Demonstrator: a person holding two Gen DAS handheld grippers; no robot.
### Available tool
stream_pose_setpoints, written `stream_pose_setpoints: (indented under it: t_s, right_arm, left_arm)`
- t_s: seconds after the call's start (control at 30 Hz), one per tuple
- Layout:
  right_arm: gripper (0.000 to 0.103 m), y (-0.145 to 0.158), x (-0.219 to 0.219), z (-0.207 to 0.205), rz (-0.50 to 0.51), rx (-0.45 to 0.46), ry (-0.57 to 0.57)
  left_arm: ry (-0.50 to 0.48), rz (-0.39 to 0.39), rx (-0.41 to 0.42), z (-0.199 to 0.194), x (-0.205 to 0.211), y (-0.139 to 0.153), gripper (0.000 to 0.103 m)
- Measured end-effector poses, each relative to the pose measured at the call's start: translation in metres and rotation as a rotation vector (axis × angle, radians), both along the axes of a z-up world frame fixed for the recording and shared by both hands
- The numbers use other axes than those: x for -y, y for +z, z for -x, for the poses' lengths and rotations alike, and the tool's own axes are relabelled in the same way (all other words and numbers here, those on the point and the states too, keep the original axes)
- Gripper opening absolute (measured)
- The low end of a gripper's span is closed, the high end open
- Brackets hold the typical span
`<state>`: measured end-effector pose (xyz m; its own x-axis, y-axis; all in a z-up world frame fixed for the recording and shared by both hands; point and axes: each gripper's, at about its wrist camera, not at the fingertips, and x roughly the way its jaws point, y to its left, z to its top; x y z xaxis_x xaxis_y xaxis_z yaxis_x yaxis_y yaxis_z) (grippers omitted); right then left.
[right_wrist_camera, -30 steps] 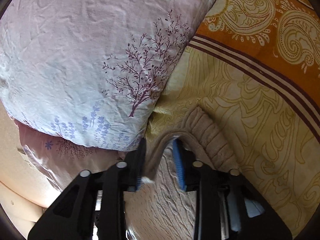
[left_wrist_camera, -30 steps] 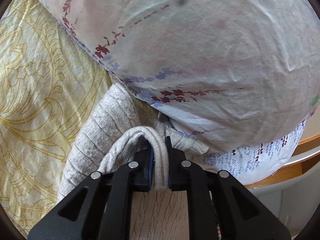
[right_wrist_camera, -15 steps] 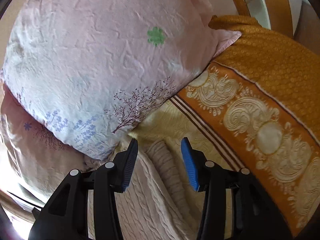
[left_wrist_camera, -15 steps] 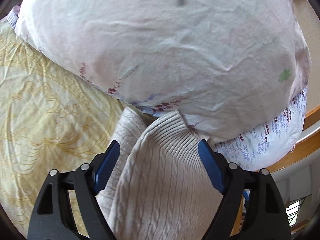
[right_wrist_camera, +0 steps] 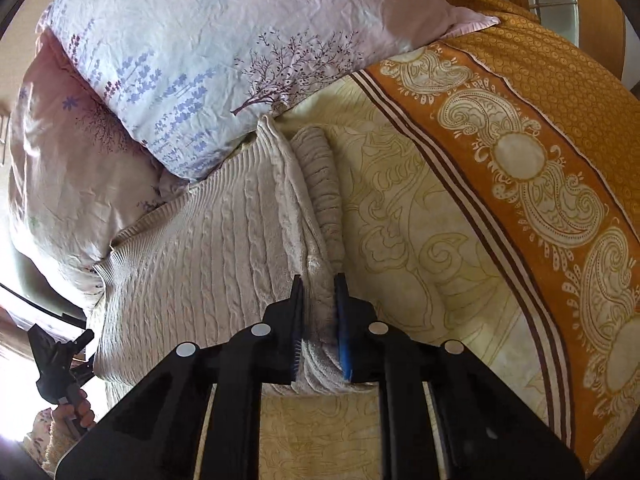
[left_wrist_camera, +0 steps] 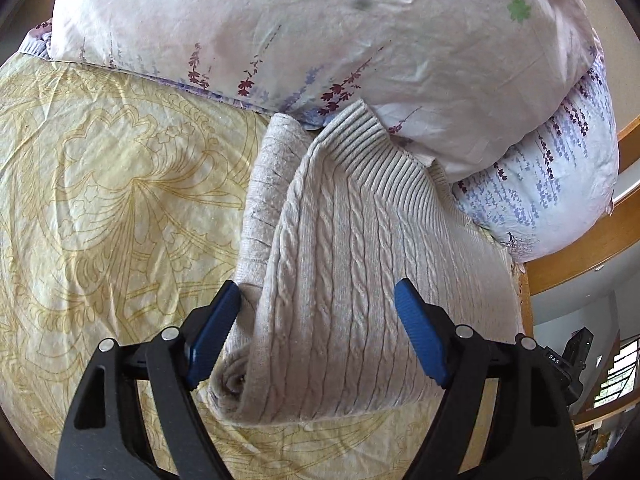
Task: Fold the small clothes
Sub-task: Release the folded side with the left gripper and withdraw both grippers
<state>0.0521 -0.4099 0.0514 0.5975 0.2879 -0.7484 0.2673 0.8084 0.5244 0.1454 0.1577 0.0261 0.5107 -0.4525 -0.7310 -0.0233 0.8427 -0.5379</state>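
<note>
Wide apart, the jaws of the left gripper [left_wrist_camera: 316,332] straddle the near end of the folded cream cable-knit sweater [left_wrist_camera: 352,264] without gripping it. From the left wrist view, the sweater lies on the yellow patterned bedsheet [left_wrist_camera: 112,200], its ribbed hem tucked against the stacked floral pillows [left_wrist_camera: 320,32] at the far side. Open sheet spreads to the left; on the right the garment runs close to the wooden bed frame [left_wrist_camera: 580,252].

From the right wrist view, the right gripper [right_wrist_camera: 319,320] has its jaws drawn close, pinching the rolled edge of the sweater [right_wrist_camera: 192,264] nearest it. Only this view shows the orange paisley border [right_wrist_camera: 520,152] of the bedding to the right, with bare sheet [right_wrist_camera: 408,220] between it and the sweater, and the person's hand [right_wrist_camera: 76,410] at lower left
</note>
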Motion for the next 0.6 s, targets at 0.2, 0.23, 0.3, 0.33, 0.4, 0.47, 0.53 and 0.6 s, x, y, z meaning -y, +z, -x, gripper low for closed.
stream_pose_setpoints:
  t_s: [0.2,0.23,0.3,0.33,0.4,0.47,0.53,0.6]
  right_arm:
    - [0.009,-0.005,0.002,0.017,0.006,-0.046,-0.039]
    - [0.009,-0.009,0.002,0.02,0.0,-0.062,-0.047]
    - [0.009,-0.013,0.003,0.024,0.003,-0.07,-0.059]
    - [0.009,-0.012,0.001,0.022,0.02,-0.074,-0.058]
    - [0.009,-0.01,-0.003,0.02,0.058,-0.092,-0.053]
    - [0.009,-0.011,-0.007,0.02,0.08,-0.111,-0.051]
    - [0.01,-0.011,-0.01,0.018,0.117,-0.11,-0.026]
    - [0.015,-0.008,-0.01,0.016,0.116,-0.097,-0.019]
  left_arm:
    - [-0.013,-0.013,-0.022,0.001,0.003,-0.003,0.079]
    - [-0.015,-0.014,-0.028,0.002,0.002,-0.005,0.079]
    - [-0.017,-0.016,-0.042,0.001,0.002,-0.008,0.079]
    - [-0.019,-0.016,-0.039,0.002,0.002,-0.008,0.079]
    - [-0.024,-0.021,-0.041,0.001,0.002,-0.008,0.079]
    - [-0.024,-0.024,-0.041,0.0,0.0,-0.009,0.079]
    - [-0.02,-0.022,-0.04,-0.001,0.0,-0.009,0.079]
    - [-0.013,-0.012,-0.033,-0.001,-0.001,-0.01,0.079]
